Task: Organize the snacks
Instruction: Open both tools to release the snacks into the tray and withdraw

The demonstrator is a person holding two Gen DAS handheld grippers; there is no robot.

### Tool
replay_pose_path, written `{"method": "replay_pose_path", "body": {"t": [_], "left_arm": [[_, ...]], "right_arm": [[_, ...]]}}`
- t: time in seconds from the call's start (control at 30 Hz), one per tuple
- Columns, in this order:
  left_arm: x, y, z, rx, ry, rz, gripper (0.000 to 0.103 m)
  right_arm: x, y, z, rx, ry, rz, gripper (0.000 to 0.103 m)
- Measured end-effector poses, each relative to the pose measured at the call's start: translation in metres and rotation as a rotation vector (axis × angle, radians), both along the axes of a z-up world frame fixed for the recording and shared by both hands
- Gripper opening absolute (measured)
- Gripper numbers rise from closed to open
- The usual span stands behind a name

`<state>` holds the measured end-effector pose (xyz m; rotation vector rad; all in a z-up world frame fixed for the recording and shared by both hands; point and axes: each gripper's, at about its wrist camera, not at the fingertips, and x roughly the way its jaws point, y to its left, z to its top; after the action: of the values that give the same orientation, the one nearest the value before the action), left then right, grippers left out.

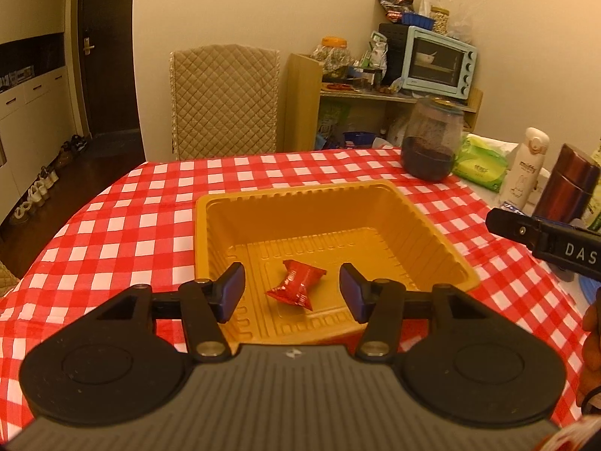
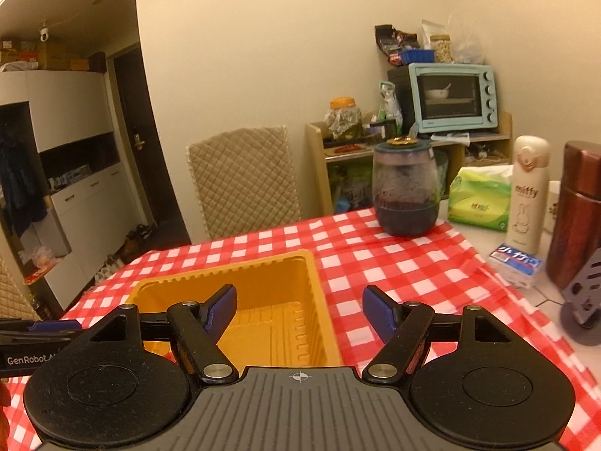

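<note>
A yellow plastic tray stands on the red and white checked tablecloth. One red wrapped snack lies on the tray's floor near its front wall. My left gripper hovers above the tray's front edge, open, its blue pads either side of the snack in the picture but clear of it. In the right wrist view the tray lies low and left. My right gripper stands open and empty over the tray's right wall. The snack is hidden in that view.
At the table's far right stand a dark lidded jar, a green tissue pack, a white Miffy bottle, a brown flask and a small blue and white packet. A quilted chair is behind the table.
</note>
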<state>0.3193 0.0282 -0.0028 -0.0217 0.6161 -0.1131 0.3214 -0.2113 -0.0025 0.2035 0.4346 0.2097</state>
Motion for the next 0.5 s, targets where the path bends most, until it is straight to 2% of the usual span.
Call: {"method": "replay_pose_path", "body": {"t": [0.23, 0.5], "left_arm": [[-0.051, -0.009, -0.002, 0.013, -0.003, -0.026, 0.053], [-0.108, -0.009, -0.012, -0.017, 0.003, -0.044, 0.053]], "right_arm": [[-0.043, -0.012, 0.005, -0.016, 0.003, -0.009, 0.074], [-0.090, -0.023, -0.002, -0.023, 0.025, -0.004, 0.074]]}}
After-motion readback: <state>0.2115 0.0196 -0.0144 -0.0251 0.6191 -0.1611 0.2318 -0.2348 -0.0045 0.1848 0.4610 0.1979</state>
